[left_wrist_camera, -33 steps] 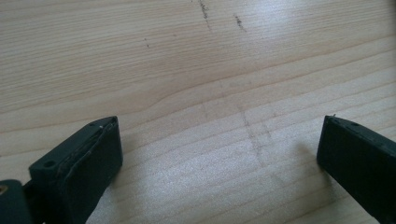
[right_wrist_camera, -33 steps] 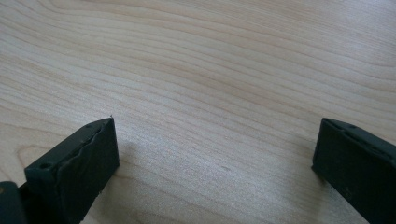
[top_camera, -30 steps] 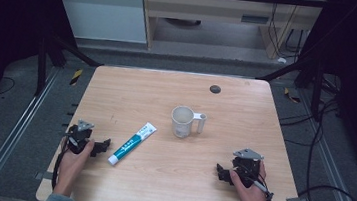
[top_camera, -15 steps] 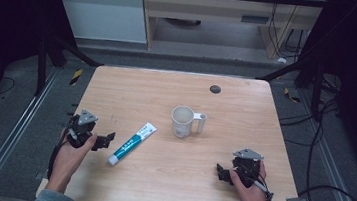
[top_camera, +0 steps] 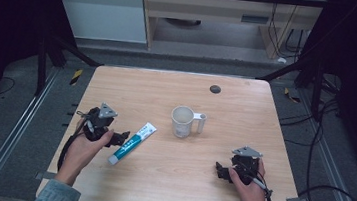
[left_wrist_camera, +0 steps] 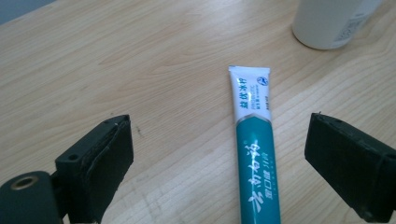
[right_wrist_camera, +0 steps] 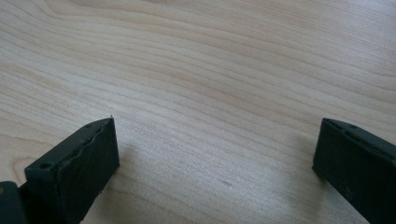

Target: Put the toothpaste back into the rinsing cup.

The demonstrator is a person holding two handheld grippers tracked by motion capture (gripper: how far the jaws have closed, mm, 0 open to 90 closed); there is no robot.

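We hold the left claw (top_camera: 121,137) near the desk's (top_camera: 245,112) left edge, its jaws spread wide with nothing between the pads; in the left gripper view the toothpaste tube (left_wrist_camera: 254,140) lies flat on the wood inside the gap between the two jaws, closer to the right-hand one, touching neither; its white crimped end points away from us toward the white mug (left_wrist_camera: 334,21). From the high view the tube (top_camera: 133,143) lies slantwise on the left half of the desk, just beside the left claw, its white cap toward the near edge; the mug (top_camera: 184,121) stands upright near the desk's centre, handle toward the right edge, well apart from the tube. Our right claw (top_camera: 219,169) rests low near the near right corner, jaws spread over bare wood; a small dark disc (top_camera: 215,89) sits by the far edge.
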